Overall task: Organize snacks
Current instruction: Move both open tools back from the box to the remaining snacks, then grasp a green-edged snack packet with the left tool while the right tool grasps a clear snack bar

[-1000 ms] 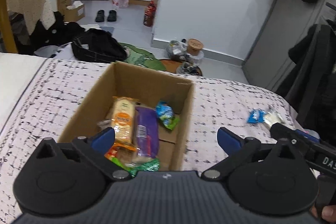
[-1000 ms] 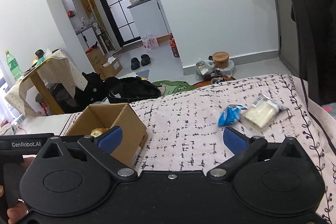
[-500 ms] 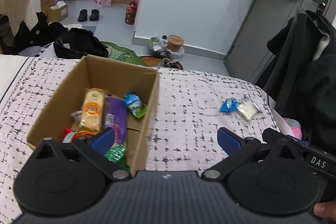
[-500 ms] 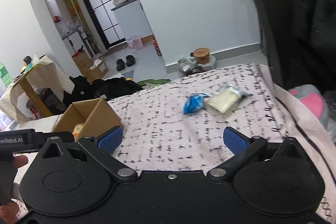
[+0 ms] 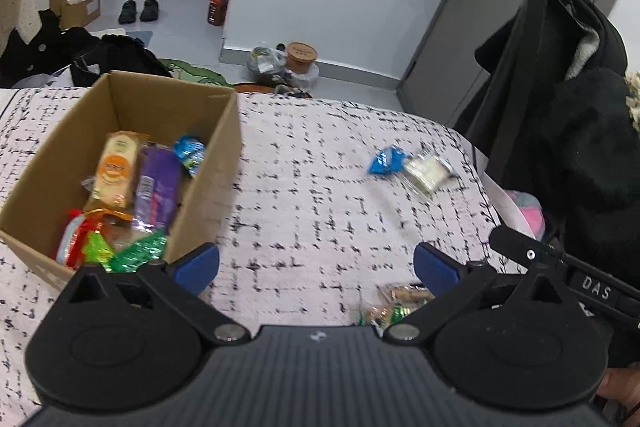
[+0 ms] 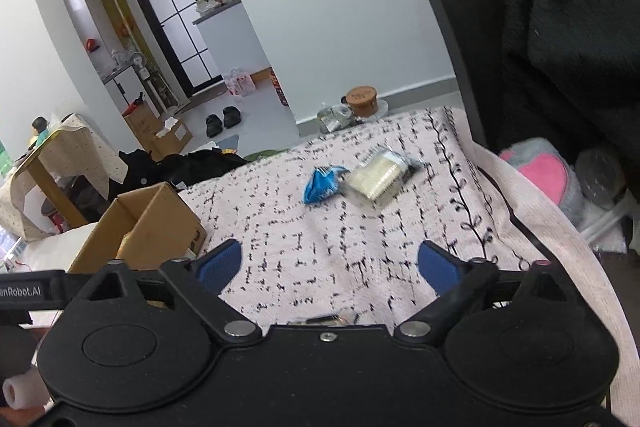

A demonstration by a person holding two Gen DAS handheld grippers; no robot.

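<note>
An open cardboard box (image 5: 224,163) (image 6: 160,223) stands on the patterned cloth and holds several snack packs. A blue packet (image 5: 385,161) (image 6: 323,183) and a clear pack with a pale snack (image 5: 428,171) (image 6: 378,178) lie together on the cloth far ahead of both grippers. Another wrapped snack (image 5: 400,301) lies on the cloth near my left gripper's right finger. My left gripper (image 5: 316,267) stands open over bare cloth beside the box. My right gripper (image 6: 330,263) has its jaws wide and closing, with only cloth between them.
The cloth's right edge (image 6: 532,211) drops off next to a pink and grey plush item (image 6: 548,171) and dark coats (image 5: 580,131). Beyond the far edge, bags, jars (image 5: 296,61) and shoes (image 5: 140,11) sit on the floor.
Both grippers have moved right: the box has slid toward the left of each view, and the blue packet and clear pack now sit nearer the centre. The right jaws have narrowed a little.
</note>
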